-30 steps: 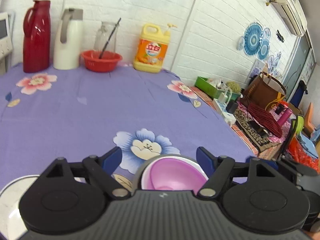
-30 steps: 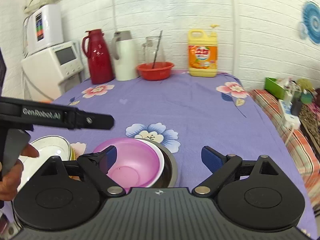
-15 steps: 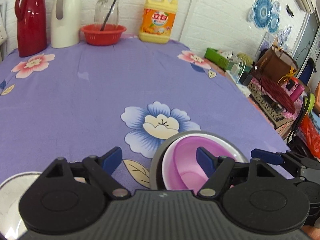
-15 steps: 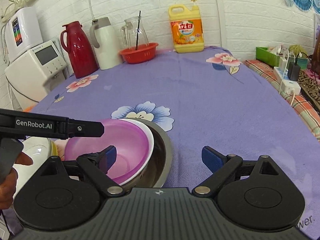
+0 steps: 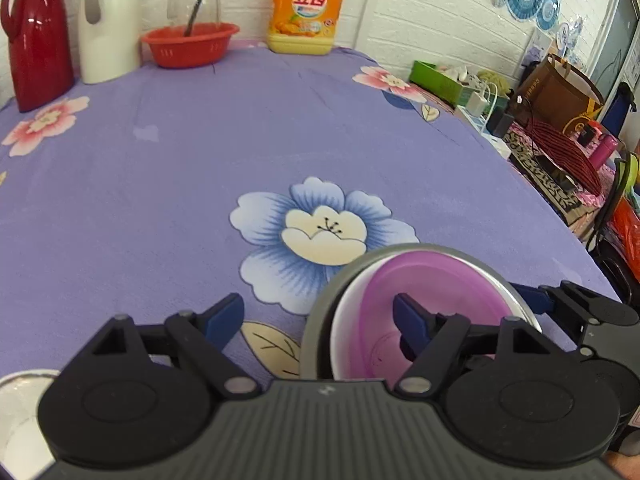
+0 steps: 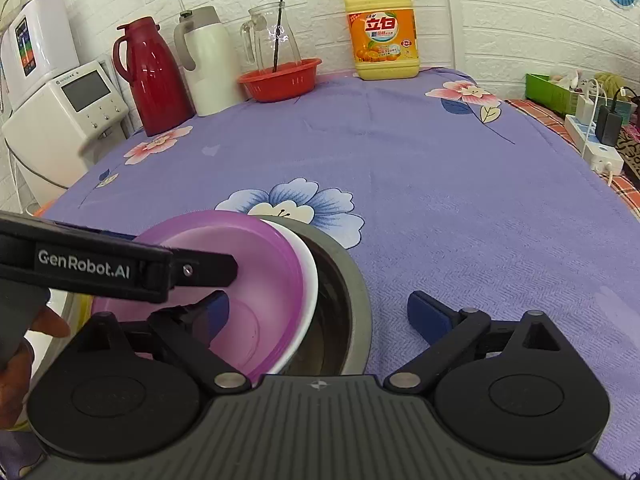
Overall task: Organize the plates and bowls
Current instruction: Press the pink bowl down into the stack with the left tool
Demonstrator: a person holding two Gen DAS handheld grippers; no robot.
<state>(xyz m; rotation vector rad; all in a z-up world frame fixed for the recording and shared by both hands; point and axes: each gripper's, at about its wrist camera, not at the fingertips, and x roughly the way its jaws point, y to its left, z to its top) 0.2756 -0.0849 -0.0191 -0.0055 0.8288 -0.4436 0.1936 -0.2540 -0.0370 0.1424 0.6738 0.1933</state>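
**Bowls nested, plates still aside**

Bowls look mostly gathered: a purple bowl (image 6: 240, 280) sits in a white bowl (image 6: 310, 280), both tilted inside a steel bowl (image 6: 352, 300) near the front edge of the worktop (image 6: 440, 200). I judge the nesting near done, with levelling and the dishes at the left still to handle.

The left hand-held gripper (image 5: 320, 312) is spread wide, one finger over the purple bowl, gripping nothing. The right hand-held gripper (image 6: 320, 308) is also wide and empty.

Only the right view shows the steel bowl's dark inside and the person's hand (image 6: 24, 344); only the left view shows a pale dish (image 5: 20, 420) at its lower left corner.
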